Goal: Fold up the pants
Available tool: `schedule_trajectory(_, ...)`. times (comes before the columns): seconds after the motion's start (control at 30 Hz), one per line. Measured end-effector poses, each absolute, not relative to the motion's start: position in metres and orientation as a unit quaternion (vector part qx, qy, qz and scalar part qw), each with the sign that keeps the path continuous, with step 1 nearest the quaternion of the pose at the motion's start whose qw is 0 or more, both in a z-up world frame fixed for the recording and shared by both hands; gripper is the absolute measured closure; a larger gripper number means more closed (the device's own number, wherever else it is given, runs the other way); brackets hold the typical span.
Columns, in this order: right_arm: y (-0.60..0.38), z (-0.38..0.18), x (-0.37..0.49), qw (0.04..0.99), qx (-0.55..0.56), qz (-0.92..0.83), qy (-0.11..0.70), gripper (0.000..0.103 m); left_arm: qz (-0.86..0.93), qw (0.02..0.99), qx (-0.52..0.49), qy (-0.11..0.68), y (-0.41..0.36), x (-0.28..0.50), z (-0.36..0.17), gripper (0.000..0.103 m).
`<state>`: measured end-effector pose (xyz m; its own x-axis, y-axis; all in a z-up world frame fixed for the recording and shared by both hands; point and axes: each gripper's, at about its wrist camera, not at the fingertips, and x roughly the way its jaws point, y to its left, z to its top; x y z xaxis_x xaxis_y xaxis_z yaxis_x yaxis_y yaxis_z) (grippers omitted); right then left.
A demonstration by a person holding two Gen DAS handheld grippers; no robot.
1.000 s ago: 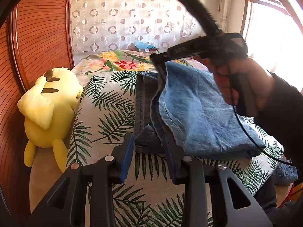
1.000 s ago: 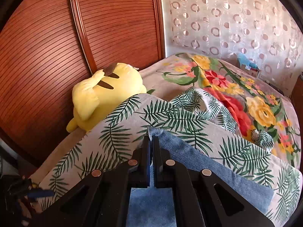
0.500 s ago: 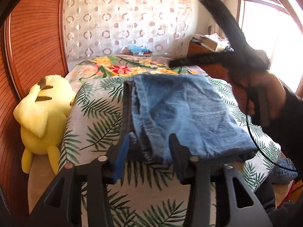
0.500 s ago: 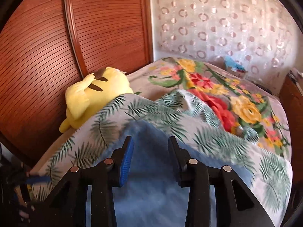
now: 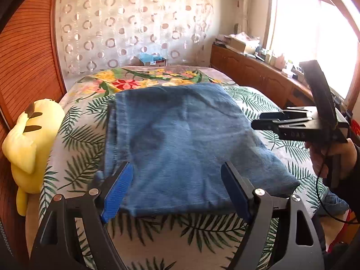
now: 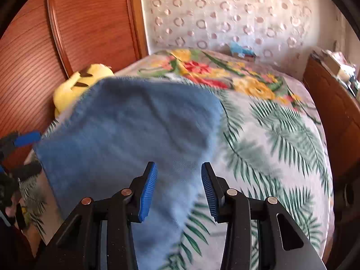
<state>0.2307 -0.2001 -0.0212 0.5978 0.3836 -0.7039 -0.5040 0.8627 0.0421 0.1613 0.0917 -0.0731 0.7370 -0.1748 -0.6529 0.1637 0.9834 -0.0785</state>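
Observation:
The blue denim pants (image 5: 180, 144) lie folded in a flat stack on the palm-leaf bedspread (image 5: 76, 157). My left gripper (image 5: 177, 189) is open and empty, its jaws wide apart just above the stack's near edge. My right gripper (image 6: 177, 186) is open and empty above the right part of the pants (image 6: 126, 139). It also shows in the left wrist view (image 5: 265, 121), off the stack's right side, held in a hand.
A yellow plush toy (image 5: 27, 141) lies at the bed's left edge against the wooden headboard (image 5: 24, 51). A floral blanket (image 5: 139, 81) covers the far end. A wooden cabinet (image 5: 252, 72) with clutter runs along the right under the window.
Both grippers have let go of the denim and opened. The raised fold has dropped flat onto the stack. The right gripper has pulled back to the right; the left has backed off.

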Motion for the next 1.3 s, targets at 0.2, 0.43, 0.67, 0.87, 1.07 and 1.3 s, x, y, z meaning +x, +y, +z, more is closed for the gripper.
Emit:
schedule_trajectory(0.2,-0.206,-0.030,0.233,0.884,-0.064,0.252,0.388,0.058,-0.077,0.927,0.002,0.368,0.088,0.169,-0.087,0.022)
schedule_trajectory(0.43,-0.205,-0.048,0.240,0.877,-0.048,0.258,0.403,0.056,-0.054,0.919,0.001,0.390,0.100,0.175,-0.111,0.022)
schedule_trajectory(0.67,-0.197,-0.056,0.238,0.875,-0.046,0.262,0.404,0.056,-0.058,0.921,0.003,0.386,0.101,0.172,-0.114,0.022)
schedule_trajectory(0.87,-0.192,-0.045,0.234,0.872,-0.026,0.276,0.404,0.097,-0.048,0.924,-0.008,0.380,0.113,0.170,-0.108,0.022)
schedule_trajectory(1.07,-0.187,-0.002,0.233,0.883,-0.036,0.287,0.369,0.098,-0.036,0.932,-0.024,0.360,0.134,0.156,-0.091,0.022)
schedule_trajectory(1.3,-0.144,0.043,0.229,0.885,-0.059,0.329,0.323,0.098,-0.011,0.941,-0.034,0.338,0.164,0.135,-0.071,0.022)
